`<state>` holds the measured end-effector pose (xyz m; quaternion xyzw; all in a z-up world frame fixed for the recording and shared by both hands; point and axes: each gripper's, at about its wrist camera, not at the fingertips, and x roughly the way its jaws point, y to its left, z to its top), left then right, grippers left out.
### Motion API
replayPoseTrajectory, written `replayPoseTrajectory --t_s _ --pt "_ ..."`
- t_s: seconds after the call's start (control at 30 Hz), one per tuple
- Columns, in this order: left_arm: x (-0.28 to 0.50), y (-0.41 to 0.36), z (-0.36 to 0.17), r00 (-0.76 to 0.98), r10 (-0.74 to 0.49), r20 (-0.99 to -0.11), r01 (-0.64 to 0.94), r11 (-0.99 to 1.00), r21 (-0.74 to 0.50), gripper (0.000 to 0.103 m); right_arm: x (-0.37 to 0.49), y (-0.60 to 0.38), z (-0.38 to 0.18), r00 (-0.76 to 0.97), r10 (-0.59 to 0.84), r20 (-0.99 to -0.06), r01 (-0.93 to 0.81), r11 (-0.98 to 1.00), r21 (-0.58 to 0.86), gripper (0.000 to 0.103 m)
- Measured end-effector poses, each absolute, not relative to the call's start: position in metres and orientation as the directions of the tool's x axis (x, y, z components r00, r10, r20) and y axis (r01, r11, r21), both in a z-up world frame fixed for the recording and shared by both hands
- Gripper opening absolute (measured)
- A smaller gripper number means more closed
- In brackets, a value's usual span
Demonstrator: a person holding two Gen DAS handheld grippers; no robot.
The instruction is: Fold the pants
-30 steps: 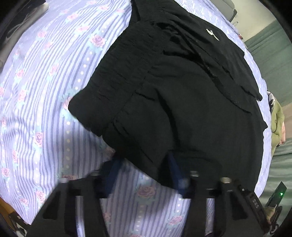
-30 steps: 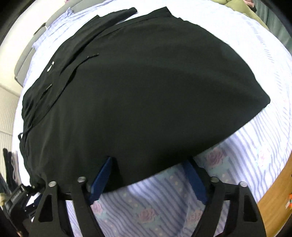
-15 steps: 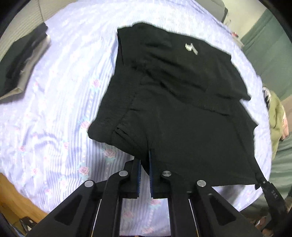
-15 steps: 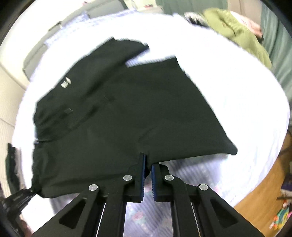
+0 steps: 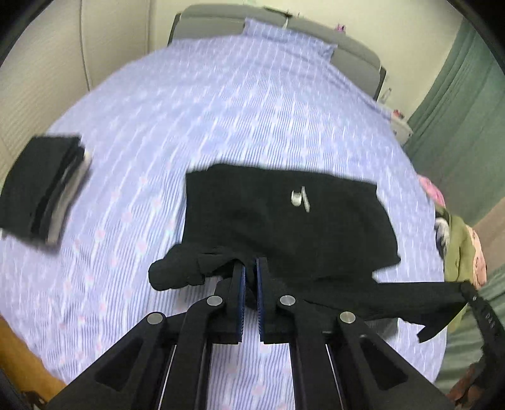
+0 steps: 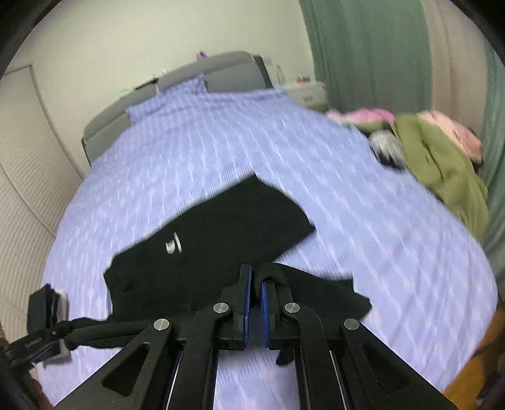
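The black pants point(image 5: 284, 217) with a small silver logo lie on the lilac striped bed sheet point(image 5: 252, 104); they also show in the right wrist view point(image 6: 214, 239). My left gripper point(image 5: 250, 265) is shut on the near edge of the pants, lifted off the bed. My right gripper point(image 6: 256, 274) is shut on the same near edge further right. The cloth is stretched taut between both grippers. The far part of the pants rests flat on the sheet.
A folded stack of dark clothes point(image 5: 41, 189) lies at the bed's left side. A green and pink pile of garments point(image 6: 435, 157) lies at the right edge. A grey headboard point(image 5: 284, 22) and green curtain point(image 6: 366, 47) stand beyond. Wooden floor shows below.
Both grippers have gone from open to shut on the near edge of the pants, then risen and pulled back, lifting that edge off the sheet. The views are blurred by motion.
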<state>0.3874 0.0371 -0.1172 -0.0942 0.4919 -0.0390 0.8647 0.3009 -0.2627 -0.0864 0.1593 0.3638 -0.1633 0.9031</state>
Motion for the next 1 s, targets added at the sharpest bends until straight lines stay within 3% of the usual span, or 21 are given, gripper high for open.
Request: replayPoseTrajectory --t_s 0.3,0.63,1.0 --pt "0.495 0.020 -0.133 0.559 -0.084 -0.825 -0.042 0.991 -0.130 0.006 0.440 -0.273 -0.104 0.692 -0.155 -0.705 0.334 0.934 0.123 0.006" --pt "0.603 0.009 -0.208 0.485 0.007 -0.875 -0.057 0.998 -0.024 0.006 0.580 -0.272 -0.177 0.638 -0.128 -0.759 0.254 0.966 0.051 0.006" --pt "0.644 0.013 -0.271 0.400 0.068 -0.914 -0.046 0.997 0.054 0.008 0.658 -0.247 -0.257 0.535 -0.146 -0.832 0.189 0.981 -0.050 0.006"
